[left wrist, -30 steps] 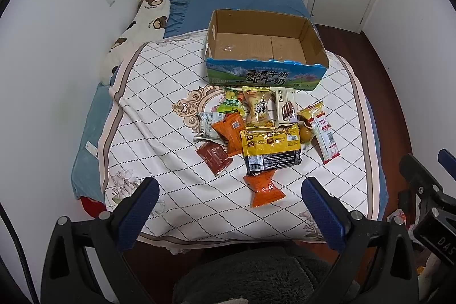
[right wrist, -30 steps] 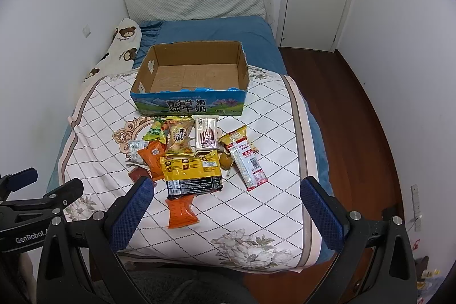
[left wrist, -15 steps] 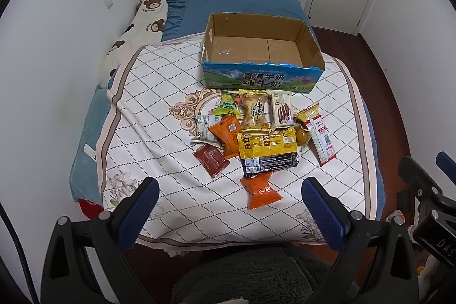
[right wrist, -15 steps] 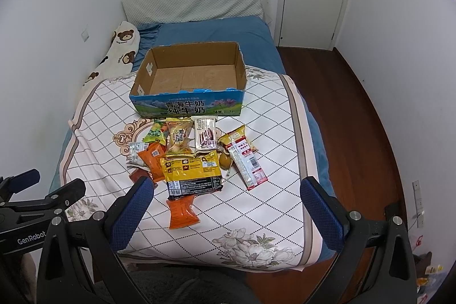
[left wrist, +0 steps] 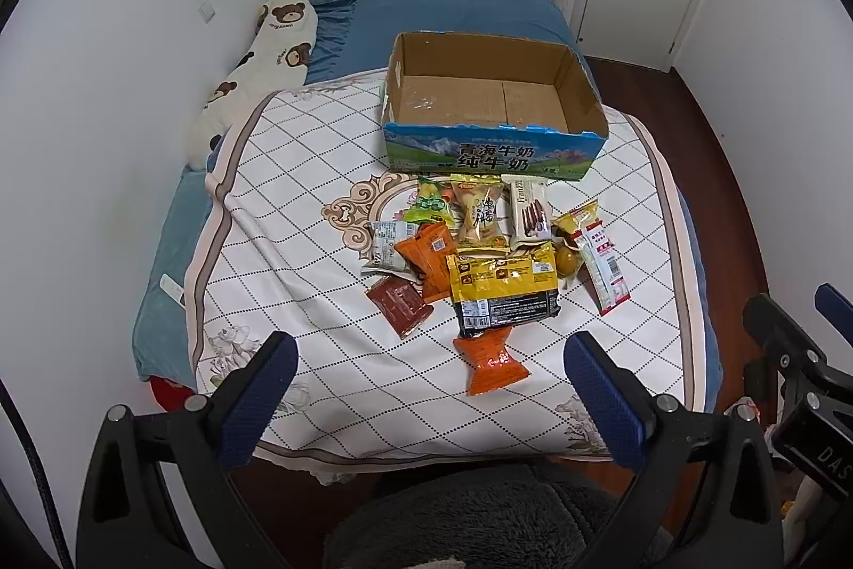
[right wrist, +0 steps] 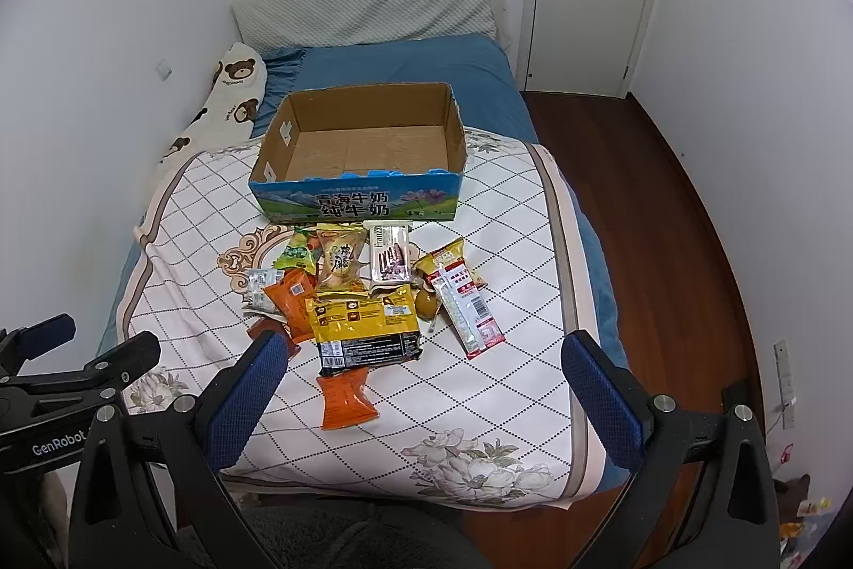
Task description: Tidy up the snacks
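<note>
Snacks (left wrist: 480, 259) heaped below box (left wrist: 490, 153) marked 青海牛奶; wafer pack (right wrist: 391, 257) reads Franzzi; both grippers spread, empty.

You've got a bed (left wrist: 480, 19) with a blue sheet, a diamond-pattern quilt (left wrist: 298, 195) spread over its near half, an open cardboard box (left wrist: 493, 142) sitting on the quilt's far edge, a pile of snack packets (left wrist: 480, 259) just in front of it, and a bear-print pillow (left wrist: 256, 73) along the wall side.
</note>
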`<state>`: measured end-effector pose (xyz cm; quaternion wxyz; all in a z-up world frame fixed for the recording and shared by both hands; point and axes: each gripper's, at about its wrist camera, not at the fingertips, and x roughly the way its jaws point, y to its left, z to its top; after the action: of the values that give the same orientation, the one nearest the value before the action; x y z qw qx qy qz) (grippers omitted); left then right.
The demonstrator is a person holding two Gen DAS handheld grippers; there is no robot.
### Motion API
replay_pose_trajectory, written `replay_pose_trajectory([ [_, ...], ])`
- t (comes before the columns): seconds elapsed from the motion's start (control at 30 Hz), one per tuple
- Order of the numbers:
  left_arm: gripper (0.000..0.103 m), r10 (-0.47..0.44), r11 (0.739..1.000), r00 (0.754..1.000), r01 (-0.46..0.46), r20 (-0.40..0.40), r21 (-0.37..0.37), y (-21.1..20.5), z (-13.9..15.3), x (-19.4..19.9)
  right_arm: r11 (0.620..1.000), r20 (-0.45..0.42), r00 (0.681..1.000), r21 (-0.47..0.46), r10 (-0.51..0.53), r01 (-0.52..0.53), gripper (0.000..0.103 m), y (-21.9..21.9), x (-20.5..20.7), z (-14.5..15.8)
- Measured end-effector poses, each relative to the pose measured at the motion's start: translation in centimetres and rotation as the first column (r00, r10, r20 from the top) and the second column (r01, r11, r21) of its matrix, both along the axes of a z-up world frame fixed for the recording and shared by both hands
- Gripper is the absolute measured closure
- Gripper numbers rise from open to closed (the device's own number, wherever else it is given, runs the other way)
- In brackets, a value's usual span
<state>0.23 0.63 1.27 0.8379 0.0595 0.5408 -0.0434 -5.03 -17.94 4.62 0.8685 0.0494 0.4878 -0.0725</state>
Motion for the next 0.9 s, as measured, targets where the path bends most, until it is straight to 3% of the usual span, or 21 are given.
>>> replay_pose_trajectory([
  [0.9,0.001,-0.001,1.000,1.000,0.001,0.011,-0.002,-0.27,0.45,-0.28,1.000,0.008,1.000,0.012,-0.002,0.002,0.000,0.50,-0.88,0.54],
])
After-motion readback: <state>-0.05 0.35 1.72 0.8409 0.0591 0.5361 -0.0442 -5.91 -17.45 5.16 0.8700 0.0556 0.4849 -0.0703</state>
